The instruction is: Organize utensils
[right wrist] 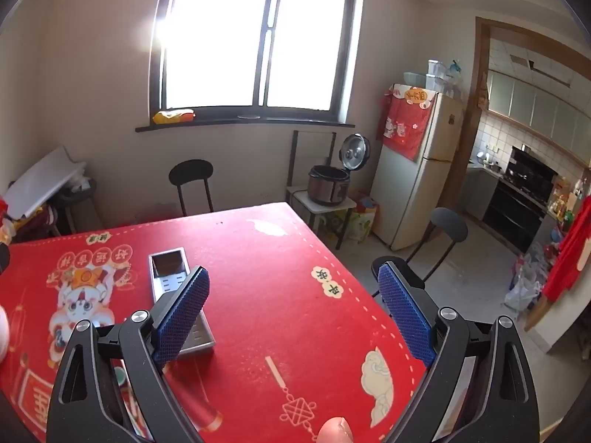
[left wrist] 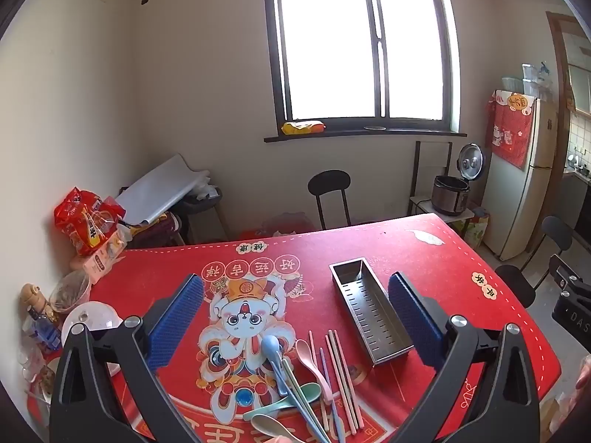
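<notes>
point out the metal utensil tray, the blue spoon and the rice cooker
metal utensil tray [left wrist: 373,308]: left wrist view, on its perforated floor.
blue spoon [left wrist: 270,343]: left wrist view, on its bowl.
rice cooker [right wrist: 328,184]: right wrist view, on the front of its body.

A bright window [left wrist: 364,42] sits at twelve o'clock, a black chair [left wrist: 328,193] beneath it, a rice cooker [right wrist: 328,184] and fridge [right wrist: 417,173] toward two o'clock.

The left gripper [left wrist: 295,317] is hovering wide open, spoons [left wrist: 291,380] and chopsticks [left wrist: 341,373] lying just left of the metal tray [left wrist: 373,317].
</notes>
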A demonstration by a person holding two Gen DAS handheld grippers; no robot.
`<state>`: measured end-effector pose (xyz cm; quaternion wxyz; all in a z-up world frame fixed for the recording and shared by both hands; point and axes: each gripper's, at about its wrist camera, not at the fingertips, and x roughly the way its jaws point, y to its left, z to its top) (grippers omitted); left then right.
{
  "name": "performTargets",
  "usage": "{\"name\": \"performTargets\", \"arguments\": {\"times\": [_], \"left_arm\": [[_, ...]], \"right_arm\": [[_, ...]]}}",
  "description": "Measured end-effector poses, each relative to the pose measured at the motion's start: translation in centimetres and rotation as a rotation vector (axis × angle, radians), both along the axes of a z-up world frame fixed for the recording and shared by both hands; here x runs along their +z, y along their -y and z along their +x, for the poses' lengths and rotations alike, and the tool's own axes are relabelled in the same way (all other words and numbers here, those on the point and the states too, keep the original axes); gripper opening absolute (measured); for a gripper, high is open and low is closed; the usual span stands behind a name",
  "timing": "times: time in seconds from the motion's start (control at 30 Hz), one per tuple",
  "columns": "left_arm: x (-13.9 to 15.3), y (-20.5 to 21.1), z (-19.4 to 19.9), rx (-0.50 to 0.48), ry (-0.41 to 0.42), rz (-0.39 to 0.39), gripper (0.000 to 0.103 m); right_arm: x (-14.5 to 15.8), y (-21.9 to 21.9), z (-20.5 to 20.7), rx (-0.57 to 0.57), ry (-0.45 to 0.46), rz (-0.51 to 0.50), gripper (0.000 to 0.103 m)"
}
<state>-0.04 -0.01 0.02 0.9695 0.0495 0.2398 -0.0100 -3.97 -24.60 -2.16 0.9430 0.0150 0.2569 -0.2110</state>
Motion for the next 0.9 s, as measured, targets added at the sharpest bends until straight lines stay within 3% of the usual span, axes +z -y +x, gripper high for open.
{"name": "performTargets", "arguments": {"times": [0.9], "left_arm": [[-0.3, -0.4, 0.0, 0.006, -0.005, -0.002, 0.098]], "right_arm": [[0.0, -0.3, 0.1, -0.005, -0.008, -0.014, 0.09]]}}
